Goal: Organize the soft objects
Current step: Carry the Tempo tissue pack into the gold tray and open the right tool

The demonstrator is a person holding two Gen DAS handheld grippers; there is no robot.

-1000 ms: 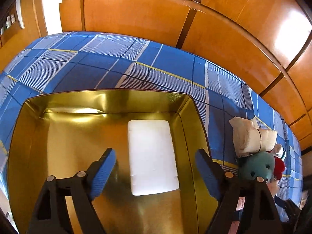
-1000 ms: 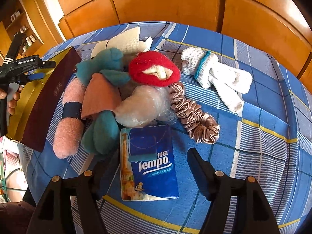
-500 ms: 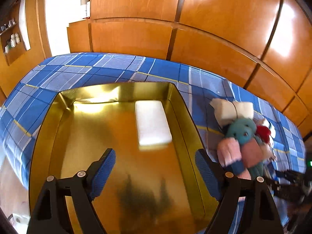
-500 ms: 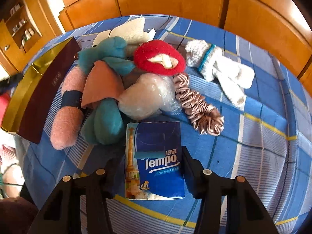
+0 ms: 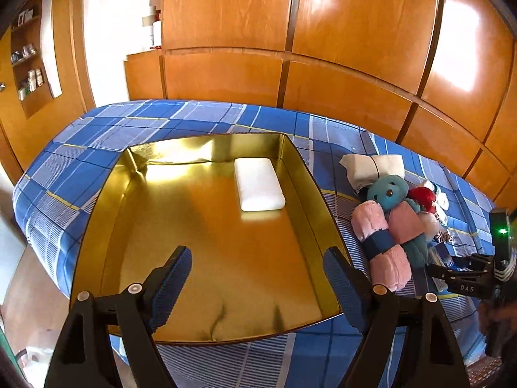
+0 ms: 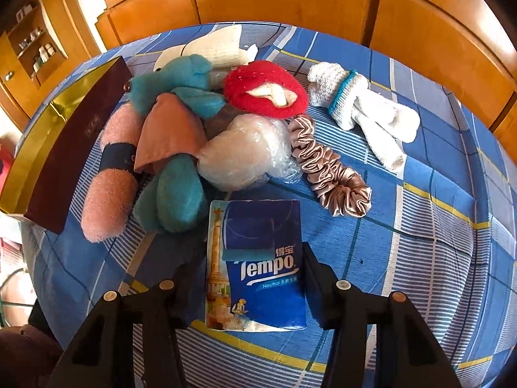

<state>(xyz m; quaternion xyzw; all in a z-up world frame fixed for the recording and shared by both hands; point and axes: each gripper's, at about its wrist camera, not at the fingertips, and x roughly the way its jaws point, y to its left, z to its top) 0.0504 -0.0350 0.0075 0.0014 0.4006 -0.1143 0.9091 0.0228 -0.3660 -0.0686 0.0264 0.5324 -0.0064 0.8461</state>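
We have one white pad point(image 5: 259, 183) in the gold box point(image 5: 97, 194). Our left gripper point(image 5: 255, 286) hangs wide, empty; our right gripper point(image 6: 255, 279) fingers clamp the tissue pack point(image 6: 255, 265), lower centre. The pile point(image 6: 194, 123) waits, upper left.

We see a glossy gold box point(image 5: 106, 226) with mirror-smooth walls, a matt white pad point(image 5: 258, 184) inside, woven checked cloth point(image 6: 404, 226) beneath, fuzzy plush toy point(image 6: 181, 194), satin scrunchie point(image 6: 329, 168) at three o'clock, shiny plastic-wrapped tissue pack point(image 6: 258, 258), varnished wood panels point(image 5: 355, 26).
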